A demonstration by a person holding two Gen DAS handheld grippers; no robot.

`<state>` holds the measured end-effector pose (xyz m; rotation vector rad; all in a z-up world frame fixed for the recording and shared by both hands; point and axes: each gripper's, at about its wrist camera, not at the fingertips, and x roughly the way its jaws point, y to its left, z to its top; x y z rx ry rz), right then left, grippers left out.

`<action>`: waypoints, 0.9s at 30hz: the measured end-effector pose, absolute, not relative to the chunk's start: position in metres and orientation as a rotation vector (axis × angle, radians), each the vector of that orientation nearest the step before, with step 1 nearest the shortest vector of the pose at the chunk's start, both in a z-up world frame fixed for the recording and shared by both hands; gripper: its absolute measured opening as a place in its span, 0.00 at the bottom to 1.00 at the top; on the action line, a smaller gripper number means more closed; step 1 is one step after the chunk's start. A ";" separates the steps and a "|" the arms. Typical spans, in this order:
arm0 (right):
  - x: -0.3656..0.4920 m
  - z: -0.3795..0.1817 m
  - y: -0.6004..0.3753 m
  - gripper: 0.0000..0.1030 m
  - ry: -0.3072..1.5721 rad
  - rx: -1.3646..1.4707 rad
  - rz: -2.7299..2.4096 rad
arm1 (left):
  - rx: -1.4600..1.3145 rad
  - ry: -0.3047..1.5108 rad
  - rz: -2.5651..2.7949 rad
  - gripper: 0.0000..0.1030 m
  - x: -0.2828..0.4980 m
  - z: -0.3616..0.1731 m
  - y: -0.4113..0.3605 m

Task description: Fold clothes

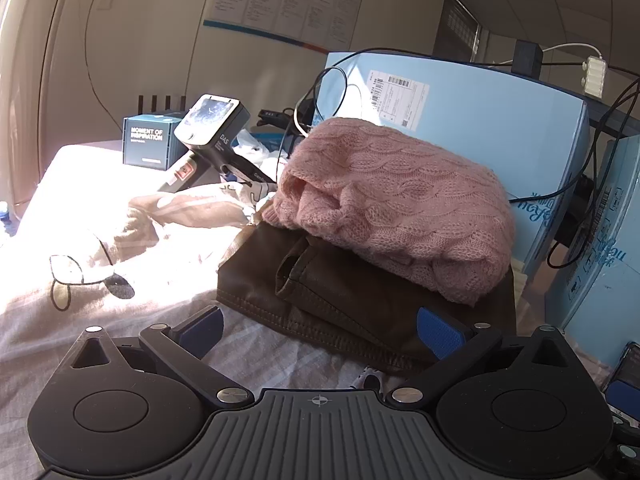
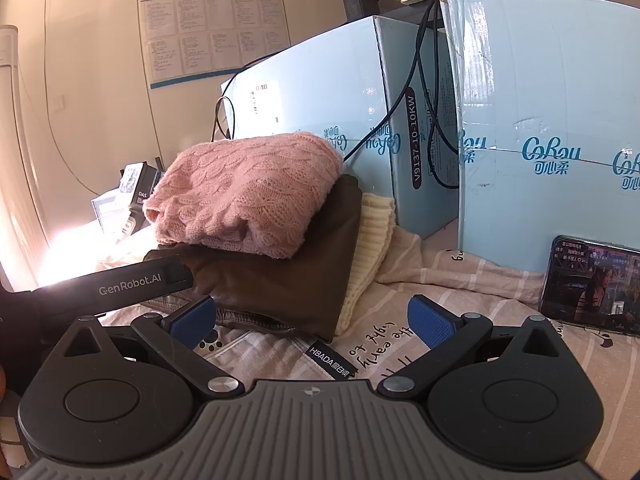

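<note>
— Two boxes (image 2: 520,120) wall off the back and right; where's the stack?
— Against them, on the sheet (image 2: 460,280): pink sweater (image 2: 244,192) on top, brown garment (image 2: 280,272) under it, cream knit (image 2: 372,240) poking out at the right edge.
— Room to move?
— Bare sheet in front, up to the phone (image 2: 592,284).
— Fingers?
— Left gripper (image 1: 320,330) spread wide and empty, facing the brown hem; right gripper (image 2: 310,320) likewise.
</note>
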<state>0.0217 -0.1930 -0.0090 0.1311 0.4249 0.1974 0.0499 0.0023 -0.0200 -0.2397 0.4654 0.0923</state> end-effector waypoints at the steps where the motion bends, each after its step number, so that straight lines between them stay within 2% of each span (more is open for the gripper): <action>1: 0.022 -0.009 -0.193 1.00 0.425 0.131 0.197 | -0.239 0.465 0.092 1.00 0.050 -0.020 0.002; 27: 0.021 -0.009 -0.191 1.00 0.419 0.123 0.203 | -0.236 0.467 0.094 1.00 0.050 -0.021 0.002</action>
